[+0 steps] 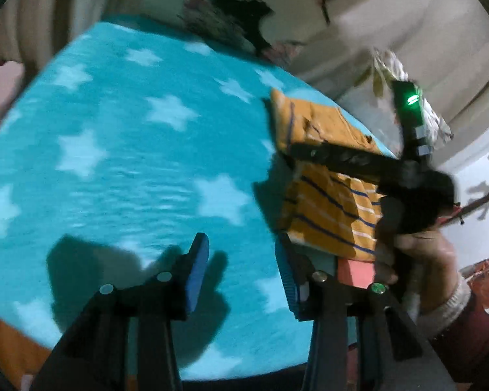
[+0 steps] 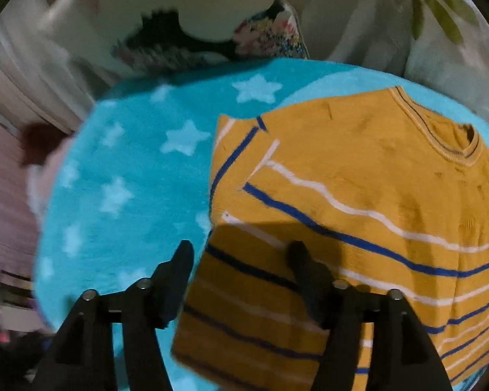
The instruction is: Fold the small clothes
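A small mustard-yellow shirt (image 2: 358, 202) with blue and white stripes lies on a turquoise star-print blanket (image 2: 130, 176). Its left side is folded over and its collar points to the upper right. My right gripper (image 2: 241, 260) is open just above the shirt's lower left part, its left finger over the blanket. In the left wrist view the shirt (image 1: 329, 202) lies at the right, with the right gripper's black body (image 1: 358, 159) across it. My left gripper (image 1: 244, 254) is open and empty over the blanket (image 1: 130, 163), left of the shirt.
Pale bedding and a floral pillow (image 2: 264, 36) lie beyond the blanket's far edge. A pink item (image 1: 355, 273) sits by the shirt's near edge. The person's hand in a dark red sleeve (image 1: 440, 293) holds the right gripper. An orange surface (image 1: 6, 335) shows at the lower left.
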The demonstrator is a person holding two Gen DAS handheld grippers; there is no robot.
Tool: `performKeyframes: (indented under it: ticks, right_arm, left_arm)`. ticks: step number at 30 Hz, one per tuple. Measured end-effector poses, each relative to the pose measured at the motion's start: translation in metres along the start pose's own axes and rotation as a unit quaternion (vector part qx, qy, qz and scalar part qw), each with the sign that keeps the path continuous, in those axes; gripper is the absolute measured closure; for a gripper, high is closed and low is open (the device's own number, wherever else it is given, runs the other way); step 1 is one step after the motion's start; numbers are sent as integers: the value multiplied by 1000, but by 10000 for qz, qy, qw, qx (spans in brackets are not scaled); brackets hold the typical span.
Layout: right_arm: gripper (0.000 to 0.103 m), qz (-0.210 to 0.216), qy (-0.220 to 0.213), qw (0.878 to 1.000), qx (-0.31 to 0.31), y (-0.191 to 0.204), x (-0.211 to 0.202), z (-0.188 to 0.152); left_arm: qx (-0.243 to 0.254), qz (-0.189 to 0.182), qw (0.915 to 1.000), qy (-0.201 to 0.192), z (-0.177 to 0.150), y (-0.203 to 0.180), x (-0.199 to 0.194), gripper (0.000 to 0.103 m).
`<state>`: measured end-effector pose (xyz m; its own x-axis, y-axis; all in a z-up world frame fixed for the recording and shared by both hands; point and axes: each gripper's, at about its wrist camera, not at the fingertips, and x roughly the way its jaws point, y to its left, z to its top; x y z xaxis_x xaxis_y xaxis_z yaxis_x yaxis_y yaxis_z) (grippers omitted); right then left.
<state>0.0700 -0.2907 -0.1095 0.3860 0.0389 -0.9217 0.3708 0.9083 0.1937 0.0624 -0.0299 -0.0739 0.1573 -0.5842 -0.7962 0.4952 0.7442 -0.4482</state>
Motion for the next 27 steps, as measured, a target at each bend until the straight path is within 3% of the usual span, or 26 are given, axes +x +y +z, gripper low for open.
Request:
performKeyframes:
  ticks: [3,5,8,10,13,18,23,27]
  right_arm:
    - [34,-743,-105,9969,-249,14,12,-2]
    - [49,-1288,-229,9903,-477,23,17,-6]
    - [64,-1501,-405,9852,-726,26,17,-12]
    - [75,-1188,-430,9902,-589,14,9,-10]
    - [86,-67,-518,9984,213,-28,-19,-1]
    - [88,1000,-1059,9809,1292,-122,-85,-8]
    - [88,1093,-1411,9590,2199,-254,-132,-52]
    - [88,918,-1086,9477,2858,-351,-122,-103]
  left_arm:
    - [-157,185,9997,-101,-5,19,-12,58]
    - [-335,166,9993,-47,-8,28,-13,58]
    - [-403,172,9990,-31,-11,31,-14,58]
    - [-365,189,9992,-27,-9,23,-14,58]
    - [-373,146,9992,-14,-3,11,-10,58]
    - [-221,317,9991,-155,7,-38,-3,58]
    - [-51,389,9989,-260,10,-103,10,56]
    - [143,387,9991,-103,7,-156,36,56]
